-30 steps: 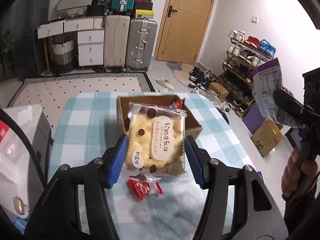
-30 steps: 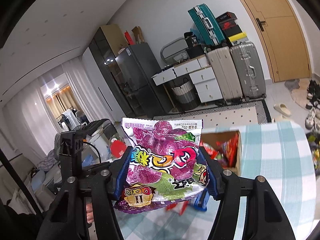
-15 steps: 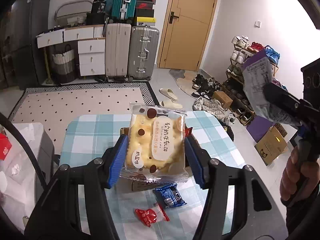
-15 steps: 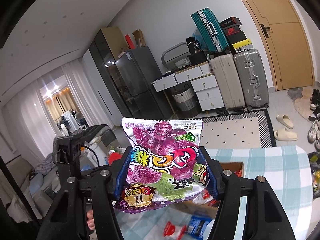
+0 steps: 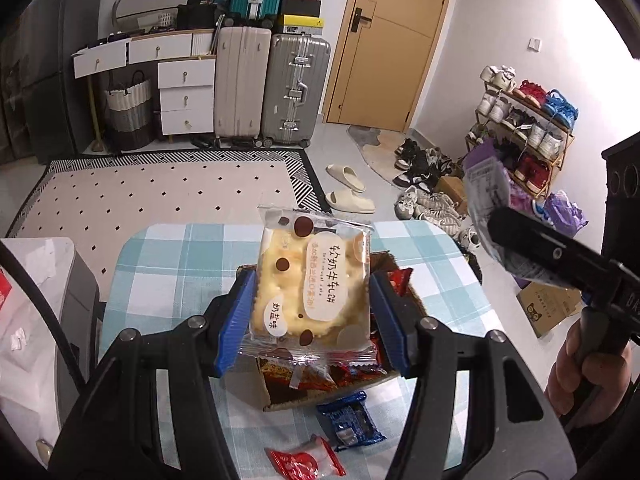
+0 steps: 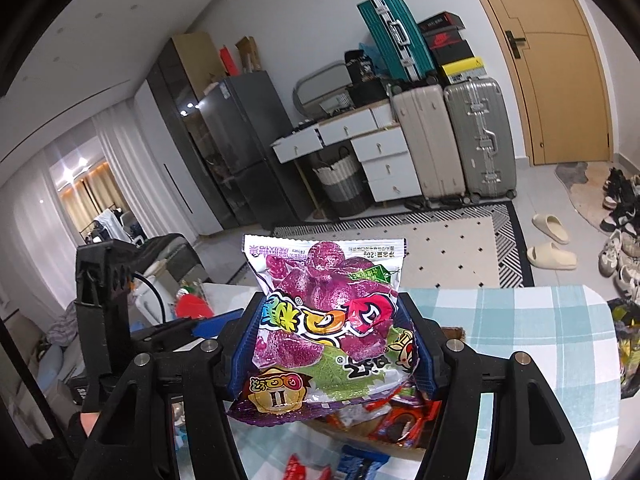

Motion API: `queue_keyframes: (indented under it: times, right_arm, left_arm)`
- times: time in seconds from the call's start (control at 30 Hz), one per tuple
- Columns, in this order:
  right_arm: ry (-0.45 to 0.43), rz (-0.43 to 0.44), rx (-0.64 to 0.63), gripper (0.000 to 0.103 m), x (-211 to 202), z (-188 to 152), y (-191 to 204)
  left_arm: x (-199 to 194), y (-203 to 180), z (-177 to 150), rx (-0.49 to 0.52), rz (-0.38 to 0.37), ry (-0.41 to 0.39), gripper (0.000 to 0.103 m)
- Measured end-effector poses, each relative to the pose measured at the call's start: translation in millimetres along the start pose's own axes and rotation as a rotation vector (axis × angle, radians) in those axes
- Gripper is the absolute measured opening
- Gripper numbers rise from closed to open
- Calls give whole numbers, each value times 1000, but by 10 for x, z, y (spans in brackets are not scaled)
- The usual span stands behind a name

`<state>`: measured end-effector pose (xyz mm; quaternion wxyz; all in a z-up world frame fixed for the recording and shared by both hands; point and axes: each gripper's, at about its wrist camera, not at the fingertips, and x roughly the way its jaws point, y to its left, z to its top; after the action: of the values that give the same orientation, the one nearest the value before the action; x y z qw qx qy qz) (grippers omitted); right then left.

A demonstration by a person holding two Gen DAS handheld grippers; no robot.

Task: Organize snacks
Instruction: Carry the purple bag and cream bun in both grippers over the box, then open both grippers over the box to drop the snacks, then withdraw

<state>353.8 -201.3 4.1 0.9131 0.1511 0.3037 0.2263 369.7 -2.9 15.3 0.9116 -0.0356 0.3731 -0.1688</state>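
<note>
Standing upright between the blue pads of the left gripper (image 5: pixel 312 320), a clear-wrapped yellow cracker packet with brown dots (image 5: pixel 310 280) is clamped by its side edges, long axis running away from the claw, above the open brown cardboard box (image 5: pixel 280 394) on the teal checked tablecloth (image 5: pixel 168 272). The right gripper (image 6: pixel 330 344) pinches a glossy purple snack bag (image 6: pixel 326 320) the same way, top seam pointing away. Just below the left claw lie a blue wrapped snack (image 5: pixel 352 420) and a red wrapped candy (image 5: pixel 304 460); both grippers tilt downward, a hand (image 5: pixel 576 368) gripping the right one's handle.
</note>
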Motion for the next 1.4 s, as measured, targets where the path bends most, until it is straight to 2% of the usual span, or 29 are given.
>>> queue_keyframes:
  times: [0.53, 0.87, 1.1, 1.27, 1.4]
  right_arm:
    - [104, -73, -10, 64, 645, -222, -401]
    - [185, -125, -35, 64, 962, -400, -554]
    - [233, -166, -39, 65, 1160, -491, -631]
    - [245, -186, -39, 67, 1221, -523, -664]
    - [229, -184, -39, 74, 1167, -525, -660]
  left_arm:
    - [1076, 154, -122, -14, 2, 85, 55]
    - [1570, 334, -135, -58, -8, 140, 55]
    - [1774, 396, -178, -76, -43, 164, 55]
    - [1799, 376, -178, -48, -12, 159, 56]
    - [1735, 410, -205, -56, 4, 139, 56]
